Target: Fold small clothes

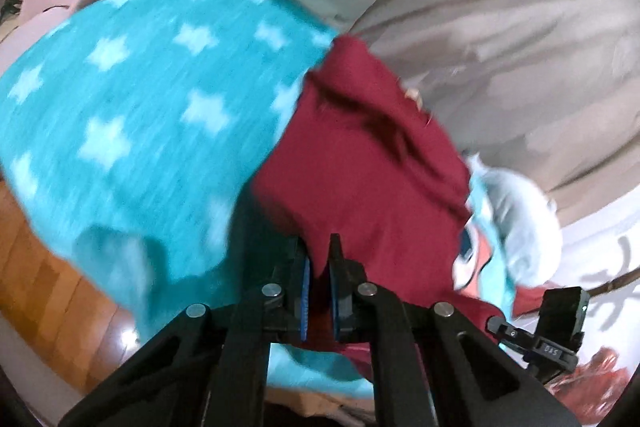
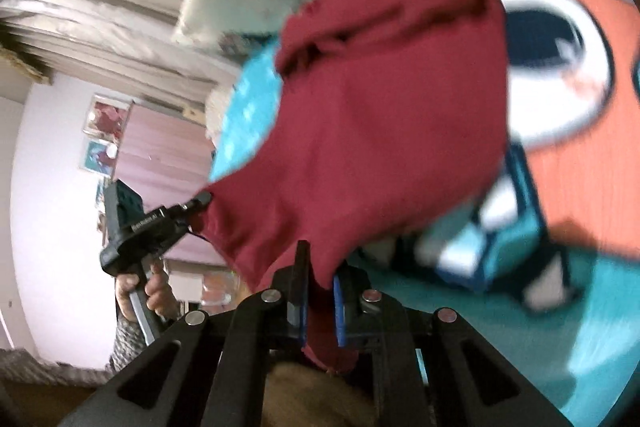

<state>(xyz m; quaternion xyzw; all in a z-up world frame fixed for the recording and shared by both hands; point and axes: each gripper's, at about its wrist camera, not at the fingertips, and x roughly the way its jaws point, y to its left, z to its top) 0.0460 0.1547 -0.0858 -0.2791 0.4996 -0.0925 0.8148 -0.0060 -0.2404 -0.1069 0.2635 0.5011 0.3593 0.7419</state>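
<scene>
both claws pinching the dark red garment: left claw and right claw each clamp an edge, cloth lifted above the teal blanket on the bed.

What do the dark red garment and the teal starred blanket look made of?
Dark red garment: soft matte knit, probably cotton; it drapes in limp folds between both closed grippers. Teal starred blanket: seemingly fleece, with a fuzzy matte surface, though blur leaves that uncertain.

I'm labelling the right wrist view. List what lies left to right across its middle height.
Framed pictures on the wall → left gripper → dark red garment → teal blanket with an orange and white cartoon print.
</scene>
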